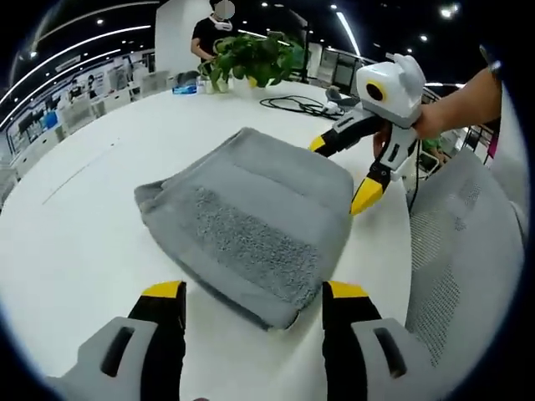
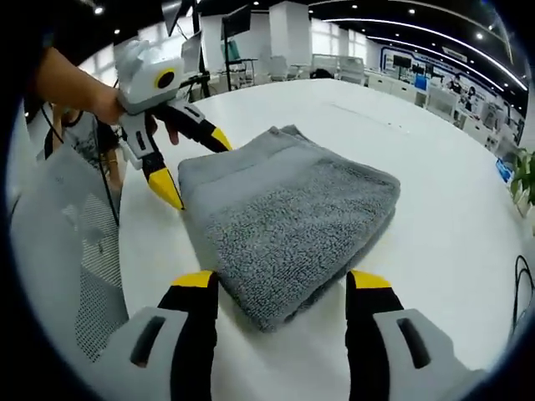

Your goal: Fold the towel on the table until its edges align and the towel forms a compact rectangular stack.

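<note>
A grey towel (image 1: 251, 219) (image 2: 292, 209) lies folded into a thick rectangular stack on the white table (image 1: 84, 217) (image 2: 451, 192). In the left gripper view my left gripper (image 1: 253, 292) is open, and the towel's near corner reaches between its yellow tips without being clamped. My right gripper (image 1: 343, 171) hovers open at the towel's far right edge, held by a hand. In the right gripper view my right gripper (image 2: 282, 282) is open around the towel's near end. The left gripper (image 2: 194, 165) stands open by the towel's far left corner.
A grey mesh chair (image 1: 468, 242) (image 2: 75, 251) stands against the table edge beside the towel. At the table's far side are a potted plant (image 1: 251, 58), black cables (image 1: 301, 104) and a small blue object (image 1: 185, 83). A person (image 1: 207, 33) stands behind the plant.
</note>
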A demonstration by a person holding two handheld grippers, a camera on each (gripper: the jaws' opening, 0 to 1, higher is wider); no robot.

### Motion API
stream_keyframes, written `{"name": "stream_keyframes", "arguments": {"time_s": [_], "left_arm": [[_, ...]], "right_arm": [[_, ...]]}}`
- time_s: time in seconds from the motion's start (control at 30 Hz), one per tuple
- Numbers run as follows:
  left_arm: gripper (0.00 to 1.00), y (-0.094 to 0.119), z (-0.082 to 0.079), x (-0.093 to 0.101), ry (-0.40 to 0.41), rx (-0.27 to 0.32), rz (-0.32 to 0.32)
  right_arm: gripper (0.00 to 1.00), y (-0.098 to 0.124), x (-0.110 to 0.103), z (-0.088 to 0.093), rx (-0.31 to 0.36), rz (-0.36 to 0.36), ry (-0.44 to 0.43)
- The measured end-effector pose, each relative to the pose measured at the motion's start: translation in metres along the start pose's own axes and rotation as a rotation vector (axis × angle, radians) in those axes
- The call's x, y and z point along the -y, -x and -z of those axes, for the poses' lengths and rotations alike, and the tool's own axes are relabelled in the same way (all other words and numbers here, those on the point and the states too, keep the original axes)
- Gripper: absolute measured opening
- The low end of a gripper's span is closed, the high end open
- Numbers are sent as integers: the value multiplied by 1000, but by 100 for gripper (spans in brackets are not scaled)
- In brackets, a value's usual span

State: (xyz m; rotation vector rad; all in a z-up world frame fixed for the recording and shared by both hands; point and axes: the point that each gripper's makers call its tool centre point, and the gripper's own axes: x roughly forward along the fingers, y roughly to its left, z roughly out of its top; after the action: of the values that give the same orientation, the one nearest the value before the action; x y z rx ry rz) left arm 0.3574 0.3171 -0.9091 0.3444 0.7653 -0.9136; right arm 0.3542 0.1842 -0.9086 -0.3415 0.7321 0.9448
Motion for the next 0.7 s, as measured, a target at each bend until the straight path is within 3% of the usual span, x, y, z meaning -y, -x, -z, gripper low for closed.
{"name": "stream_keyframes", "arguments": {"time_s": [0.37,0.7], "left_arm": [[67,-13,-6,-8,-23,-25,26],[66,-24,-21,-35,-45,-43,20]], "right_arm": [[61,-12,11,-4,-22,-7,20],[61,-24,35,-17,-28,0,16]]}}
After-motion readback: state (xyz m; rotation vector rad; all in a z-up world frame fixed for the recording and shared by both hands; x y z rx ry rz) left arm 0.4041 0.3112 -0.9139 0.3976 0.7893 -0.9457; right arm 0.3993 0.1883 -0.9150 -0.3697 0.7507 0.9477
